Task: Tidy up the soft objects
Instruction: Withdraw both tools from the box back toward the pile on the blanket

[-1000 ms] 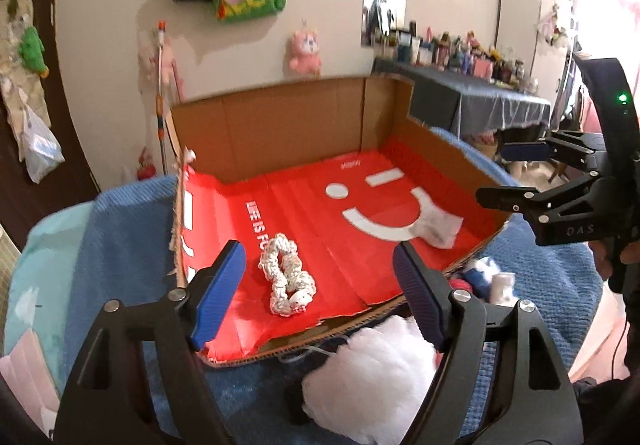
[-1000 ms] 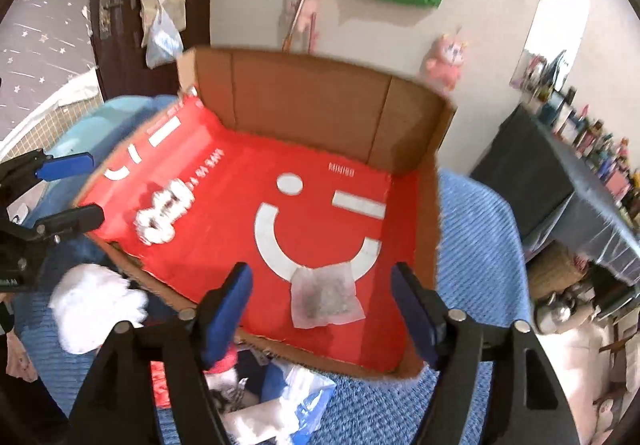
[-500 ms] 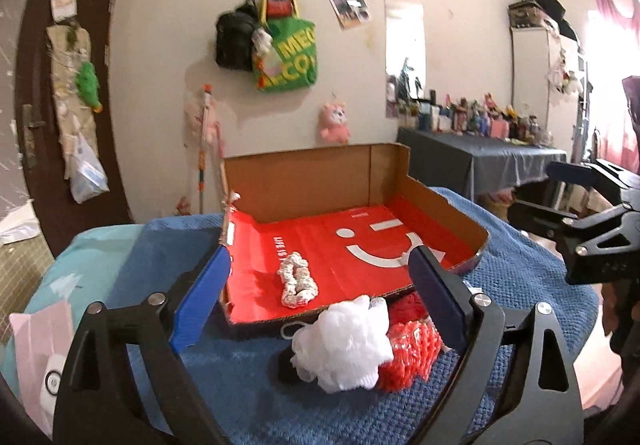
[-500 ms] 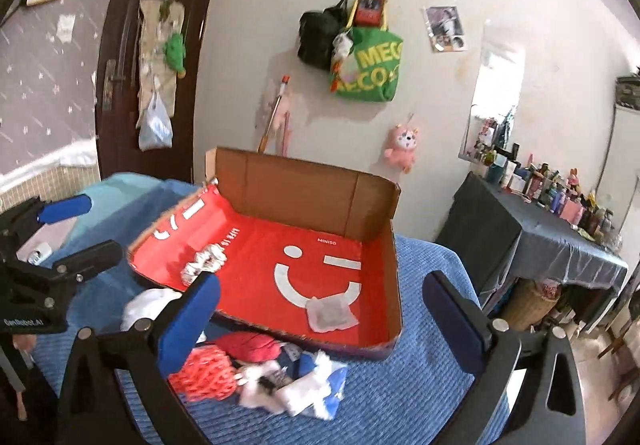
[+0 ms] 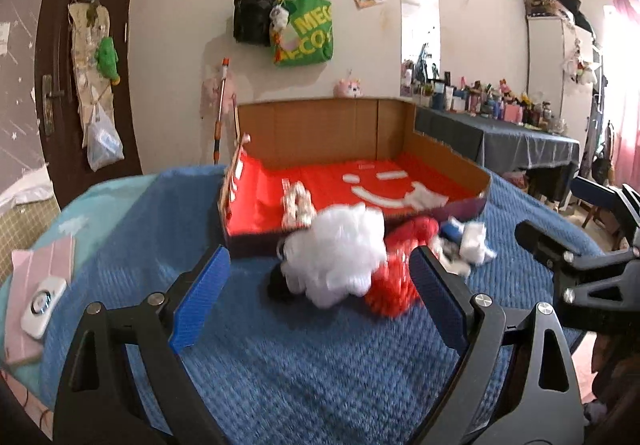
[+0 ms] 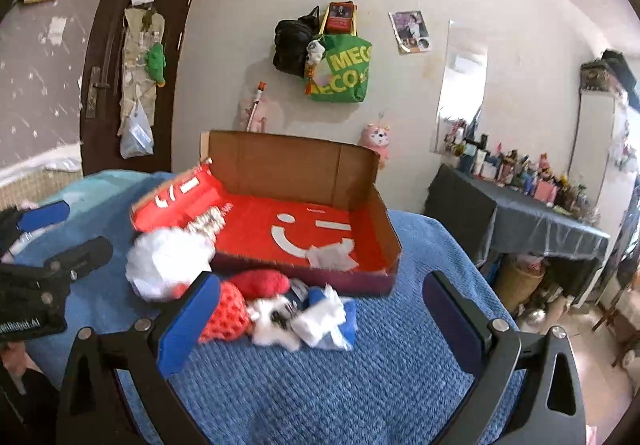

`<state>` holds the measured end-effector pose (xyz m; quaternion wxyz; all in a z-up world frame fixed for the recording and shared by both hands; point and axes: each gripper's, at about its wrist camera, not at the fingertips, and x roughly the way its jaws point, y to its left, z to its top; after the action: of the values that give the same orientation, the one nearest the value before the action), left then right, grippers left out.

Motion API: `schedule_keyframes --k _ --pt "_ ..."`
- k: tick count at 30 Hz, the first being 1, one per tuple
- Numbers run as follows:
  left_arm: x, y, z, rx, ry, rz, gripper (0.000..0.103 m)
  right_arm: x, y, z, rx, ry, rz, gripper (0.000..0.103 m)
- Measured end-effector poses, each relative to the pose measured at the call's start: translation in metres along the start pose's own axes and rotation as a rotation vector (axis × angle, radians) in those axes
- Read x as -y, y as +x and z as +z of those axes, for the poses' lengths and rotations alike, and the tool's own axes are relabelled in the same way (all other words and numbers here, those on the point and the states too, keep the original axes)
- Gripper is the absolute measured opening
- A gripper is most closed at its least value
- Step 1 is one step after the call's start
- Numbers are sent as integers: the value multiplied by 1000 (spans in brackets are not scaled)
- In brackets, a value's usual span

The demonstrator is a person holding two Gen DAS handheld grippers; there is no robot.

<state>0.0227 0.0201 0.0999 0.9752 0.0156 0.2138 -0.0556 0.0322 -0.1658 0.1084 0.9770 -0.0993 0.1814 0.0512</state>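
White fluffy mesh puff [image 5: 340, 245] overlaps red net sponge [image 5: 394, 285]; open, empty left gripper [image 5: 316, 299] and right gripper [image 6: 320, 311] risk snagging both together.

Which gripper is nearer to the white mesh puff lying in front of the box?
Left. The left gripper faces the white mesh puff, which lies just beyond its open jaws. The right gripper faces the blue-and-white bundle, with the puff off to its left.
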Motion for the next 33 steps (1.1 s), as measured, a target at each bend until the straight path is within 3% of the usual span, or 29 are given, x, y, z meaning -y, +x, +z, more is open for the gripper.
schedule_keyframes --k 16,25,33 --pt "3 21 -53 -88 -17 -2 92 1 17 -66 -119 77 45 103" --pt "0 28 -56 -109 -16 -1 92 6 28 -78 -162 110 59 103" --pt "-2 35 -38 -109 -30 -32 92 13 37 -72 -185 145 77 103"
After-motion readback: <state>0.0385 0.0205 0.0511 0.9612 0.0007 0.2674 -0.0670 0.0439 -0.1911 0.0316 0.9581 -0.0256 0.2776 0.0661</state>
